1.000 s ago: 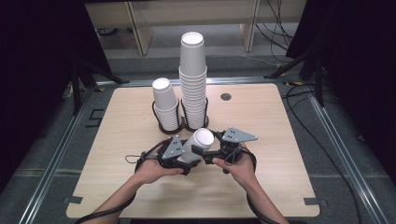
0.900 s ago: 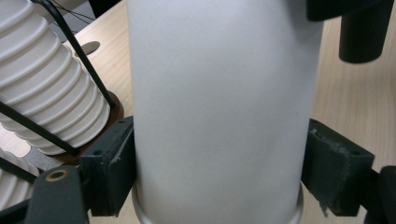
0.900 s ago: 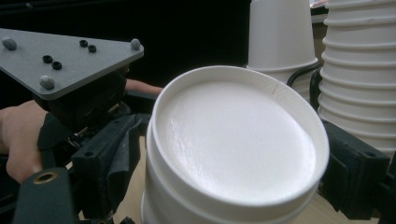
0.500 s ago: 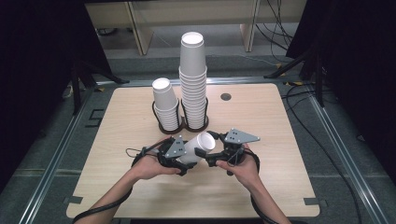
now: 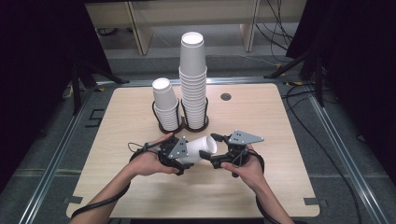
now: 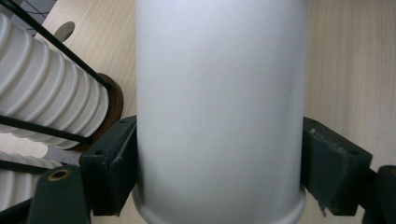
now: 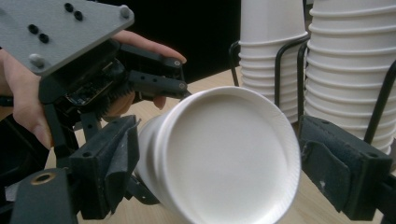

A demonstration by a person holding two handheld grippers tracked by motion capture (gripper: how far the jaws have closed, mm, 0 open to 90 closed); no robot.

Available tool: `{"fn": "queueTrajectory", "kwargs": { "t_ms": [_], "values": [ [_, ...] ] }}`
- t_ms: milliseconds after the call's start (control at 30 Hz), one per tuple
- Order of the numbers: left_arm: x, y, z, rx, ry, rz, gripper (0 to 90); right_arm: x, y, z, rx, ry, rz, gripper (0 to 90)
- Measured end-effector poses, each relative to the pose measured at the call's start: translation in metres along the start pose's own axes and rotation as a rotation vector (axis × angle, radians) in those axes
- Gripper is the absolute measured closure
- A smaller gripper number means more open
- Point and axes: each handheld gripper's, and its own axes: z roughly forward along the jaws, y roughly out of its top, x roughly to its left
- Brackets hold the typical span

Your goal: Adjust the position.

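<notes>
A white paper cup (image 5: 204, 146) lies on its side above the table's front middle, between both hands. My left gripper (image 5: 189, 155) is shut on it; in the left gripper view both pads (image 6: 112, 161) press the cup's wall (image 6: 219, 93) just above its rolled rim. Its jaws have just been closing with the cup between them. The cup's flat end (image 7: 229, 158) faces my right gripper (image 7: 224, 172), whose jaws stand open on either side of it, with a gap at the right pad (image 7: 327, 163). My right gripper (image 5: 218, 153) sits just right of the cup.
Two stacks of white cups stand in black wire holders behind the hands, a short one (image 5: 166, 105) and a tall one (image 5: 194, 79). The wooden table (image 5: 271, 186) has a small round hole (image 5: 226, 96) at the back. Metal rails run along both sides.
The cup has tipped from facing upward to lying level, its end now pointing at the right gripper. Both hands have stayed nearly in place.
</notes>
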Motion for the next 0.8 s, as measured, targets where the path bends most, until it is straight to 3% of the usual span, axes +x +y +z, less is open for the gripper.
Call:
{"fn": "queueTrajectory", "kwargs": {
  "t_ms": [133, 200, 267, 300, 367, 400, 567, 667, 700, 800],
  "values": [
    [-0.001, 0.002, 0.0, -0.025, 0.007, 0.034, 23.4, -0.001, -0.001, -0.003, -0.006, -0.005, -0.001, 15.0],
    [-0.001, 0.002, 0.0, -0.031, 0.009, 0.028, 23.9, -0.003, 0.0, -0.003, -0.007, -0.012, -0.025, 15.0],
    [0.001, 0.003, -0.002, -0.012, 0.0, 0.03, 24.4, -0.001, 0.001, -0.003, -0.013, -0.002, 0.003, 15.0],
    [0.001, 0.002, 0.0, -0.032, 0.005, 0.029, 24.4, -0.001, 0.001, -0.003, -0.018, -0.005, -0.006, 15.0],
    [0.001, 0.002, -0.001, -0.027, 0.006, 0.019, 24.6, -0.002, 0.003, -0.004, -0.017, -0.011, -0.02, 15.0],
    [0.003, 0.002, -0.002, -0.008, -0.003, 0.029, 24.6, -0.003, 0.004, -0.004, -0.018, -0.006, -0.024, 15.0],
    [0.004, 0.001, -0.001, -0.006, -0.005, 0.04, 24.7, -0.001, 0.006, -0.005, -0.011, -0.004, -0.008, 15.0],
    [0.005, 0.001, -0.003, 0.012, -0.016, 0.052, 25.0, -0.002, 0.004, -0.007, -0.006, -0.02, -0.031, 15.0],
    [0.006, 0.001, -0.003, 0.014, -0.015, 0.059, 25.1, -0.001, 0.003, -0.008, 0.004, -0.005, -0.008, 15.0],
    [0.007, 0.002, -0.003, 0.024, -0.03, 0.059, 25.2, -0.002, 0.002, -0.011, 0.012, 0.006, -0.014, 15.1]
  ]
}}
